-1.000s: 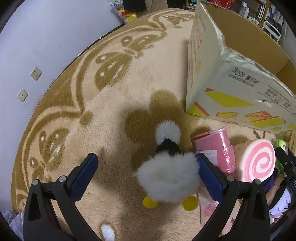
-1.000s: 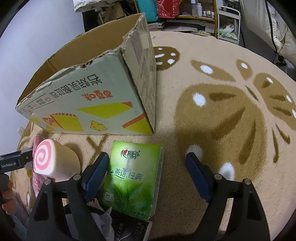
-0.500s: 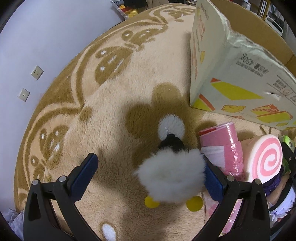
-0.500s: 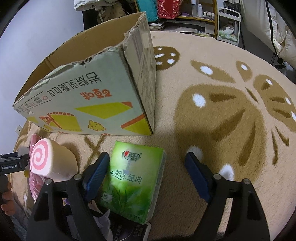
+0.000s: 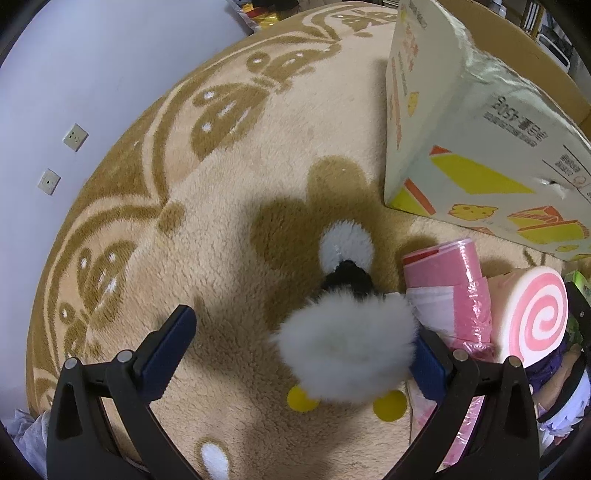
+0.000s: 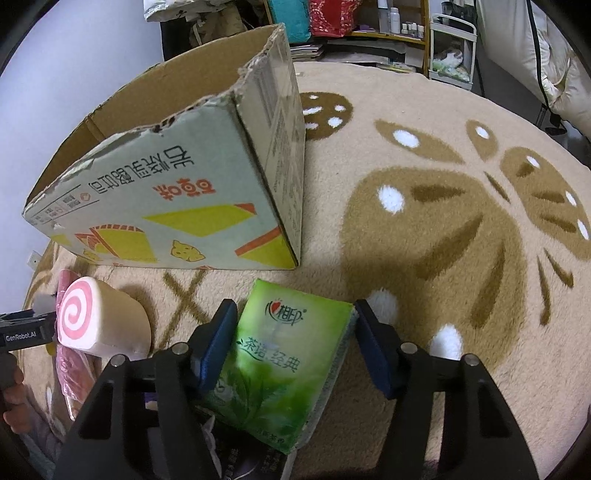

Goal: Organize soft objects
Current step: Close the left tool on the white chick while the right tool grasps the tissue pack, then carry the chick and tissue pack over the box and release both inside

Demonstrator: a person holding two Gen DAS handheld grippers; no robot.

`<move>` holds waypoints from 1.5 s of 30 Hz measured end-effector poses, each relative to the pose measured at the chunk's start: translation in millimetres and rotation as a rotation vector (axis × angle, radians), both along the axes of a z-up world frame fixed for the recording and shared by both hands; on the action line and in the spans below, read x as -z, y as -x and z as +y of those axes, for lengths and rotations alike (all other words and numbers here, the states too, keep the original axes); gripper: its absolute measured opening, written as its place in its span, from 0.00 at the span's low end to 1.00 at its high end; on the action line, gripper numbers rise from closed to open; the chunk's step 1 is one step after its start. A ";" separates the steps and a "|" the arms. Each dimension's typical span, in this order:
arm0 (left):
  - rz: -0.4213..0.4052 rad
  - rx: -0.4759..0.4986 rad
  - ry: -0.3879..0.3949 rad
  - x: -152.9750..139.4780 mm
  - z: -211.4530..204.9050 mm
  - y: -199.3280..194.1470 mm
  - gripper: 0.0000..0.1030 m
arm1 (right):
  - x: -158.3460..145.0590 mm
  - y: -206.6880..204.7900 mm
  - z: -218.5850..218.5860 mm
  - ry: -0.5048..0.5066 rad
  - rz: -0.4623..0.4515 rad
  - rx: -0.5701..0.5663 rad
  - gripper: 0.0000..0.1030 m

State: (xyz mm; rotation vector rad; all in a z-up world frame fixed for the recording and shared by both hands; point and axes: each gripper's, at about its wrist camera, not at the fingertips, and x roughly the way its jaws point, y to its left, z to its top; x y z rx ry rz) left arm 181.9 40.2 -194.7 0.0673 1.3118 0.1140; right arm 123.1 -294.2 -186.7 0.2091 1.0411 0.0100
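A fluffy white plush with a black neck and yellow feet (image 5: 347, 350) lies on the rug, inside my open left gripper (image 5: 299, 354); its body touches the right finger, with a wide gap to the left finger. A pink plastic pack (image 5: 448, 291) and a pink swirl roll cushion (image 5: 532, 321) lie just right of it. In the right wrist view my right gripper (image 6: 295, 350) has closed its jaws to the sides of a green tissue pack (image 6: 280, 365). The swirl roll cushion (image 6: 99, 321) lies to its left. An open cardboard box (image 6: 177, 192) stands behind.
The cardboard box (image 5: 476, 122) stands at the right of the left wrist view. The beige rug (image 6: 461, 229) with brown patterns stretches right. A wall with sockets (image 5: 75, 136) borders the rug on the left. Shelves and clutter (image 6: 391, 26) stand far behind. A dark item lies under the tissue pack.
My right gripper's jaws have narrowed from wide open onto the sides of the green tissue pack. My left gripper has crept slightly forward around the plush, still open.
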 end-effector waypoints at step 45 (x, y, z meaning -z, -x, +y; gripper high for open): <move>-0.388 0.103 0.022 -114.3 -10.1 37.1 0.29 | -70.3 40.0 -1.9 -0.023 -0.232 0.035 0.59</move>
